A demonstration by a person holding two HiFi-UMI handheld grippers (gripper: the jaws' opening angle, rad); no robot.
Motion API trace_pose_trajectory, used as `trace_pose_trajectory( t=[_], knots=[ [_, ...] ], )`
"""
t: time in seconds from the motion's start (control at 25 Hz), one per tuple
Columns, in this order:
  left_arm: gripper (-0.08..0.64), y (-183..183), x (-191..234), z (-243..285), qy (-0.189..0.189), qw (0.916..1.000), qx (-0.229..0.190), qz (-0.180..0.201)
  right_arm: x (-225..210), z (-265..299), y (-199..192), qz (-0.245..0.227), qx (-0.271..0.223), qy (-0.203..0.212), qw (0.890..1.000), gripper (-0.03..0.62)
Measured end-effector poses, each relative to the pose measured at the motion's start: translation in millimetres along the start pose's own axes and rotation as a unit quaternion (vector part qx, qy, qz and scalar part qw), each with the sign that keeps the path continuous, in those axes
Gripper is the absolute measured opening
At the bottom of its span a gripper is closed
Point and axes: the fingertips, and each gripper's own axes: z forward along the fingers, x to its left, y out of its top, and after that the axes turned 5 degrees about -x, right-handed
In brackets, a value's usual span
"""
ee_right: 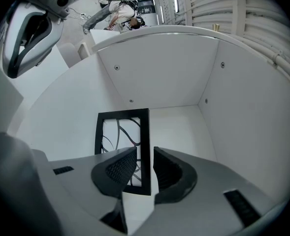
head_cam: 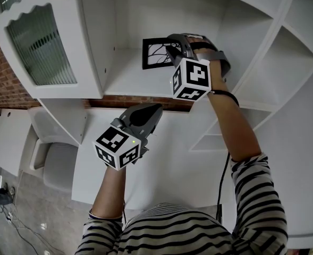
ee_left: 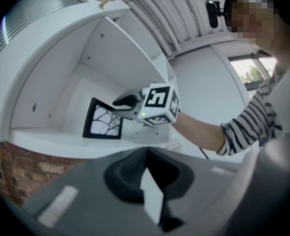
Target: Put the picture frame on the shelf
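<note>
A black picture frame [head_cam: 155, 53] stood upright on a white shelf [head_cam: 127, 81], with its branching line drawing turned toward the camera. The right gripper [head_cam: 173, 49] reached in at the frame's right edge. Its tips lay against that edge, but whether they pressed on it could not be made out. Its marker cube [head_cam: 191, 78] sat just below and to the right of the frame. Behind the cube came a bare forearm with a black wristband [head_cam: 223, 93] and a striped sleeve [head_cam: 254, 195]. The left gripper [head_cam: 155, 108] hovered well below the frame, in front of the shelf, with its jaws together and empty. To the left of the frame hung a cabinet door [head_cam: 39, 41] with ribbed glass, and farther left was a brick wall [head_cam: 2, 78].
</note>
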Motion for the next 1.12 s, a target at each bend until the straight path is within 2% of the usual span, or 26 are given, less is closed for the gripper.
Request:
trace_pose_trajectory(
  t=[0.6, 1.12],
  knots=[
    [0.006, 3, -10, -1, -0.001, 1.0000, 0.001, 0.004, -1, -21, -1, 0.025, -0.012, -0.019, 0.999, 0.092],
    [0.006, 1, -25, -7, -0.002, 0.9999, 0.007, 0.015, 14, -52, -1, 0.073, -0.031, -0.029, 0.996, 0.077]
  ],
)
